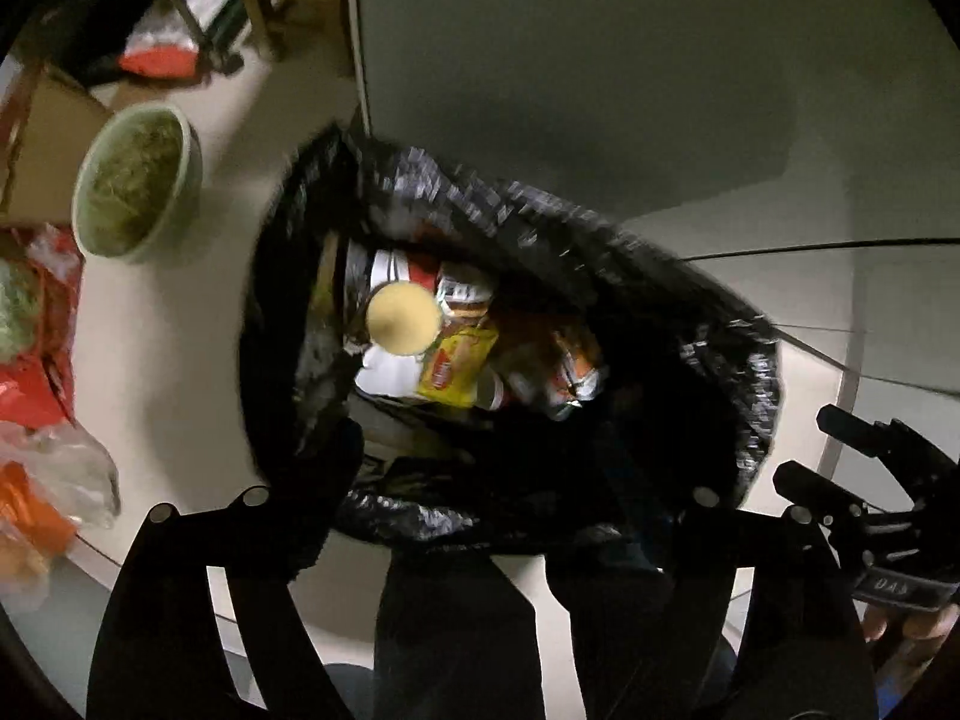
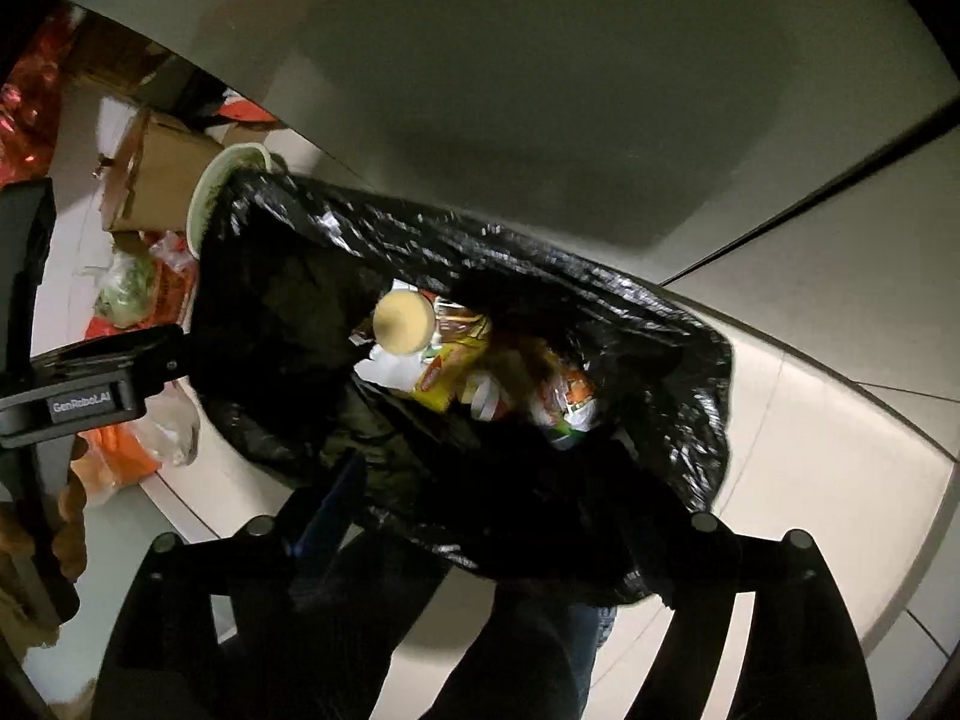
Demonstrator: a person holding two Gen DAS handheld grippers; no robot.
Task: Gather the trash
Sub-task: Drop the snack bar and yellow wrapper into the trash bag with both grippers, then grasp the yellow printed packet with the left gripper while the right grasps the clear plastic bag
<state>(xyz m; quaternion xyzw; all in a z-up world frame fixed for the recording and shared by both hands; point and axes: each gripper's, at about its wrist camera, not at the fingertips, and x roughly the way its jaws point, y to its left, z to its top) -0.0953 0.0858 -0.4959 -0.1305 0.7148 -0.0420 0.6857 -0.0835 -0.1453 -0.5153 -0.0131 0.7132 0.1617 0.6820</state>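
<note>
A black trash bag hangs open below me; it also shows in the right wrist view. Inside lie a yellow snack packet, a round pale lid, white paper and orange wrappers. My left gripper hovers over the bag's near rim; the dark bag hides the fingertips. My right gripper is at the near rim in the same way, also seen at the right edge of the left wrist view. Whether either pinches the bag cannot be told.
A green bowl of leftovers stands on the pale floor at left, next to a cardboard box. Red and orange wrappers and a clear plastic bag lie at far left. A grey wall panel rises behind the bag.
</note>
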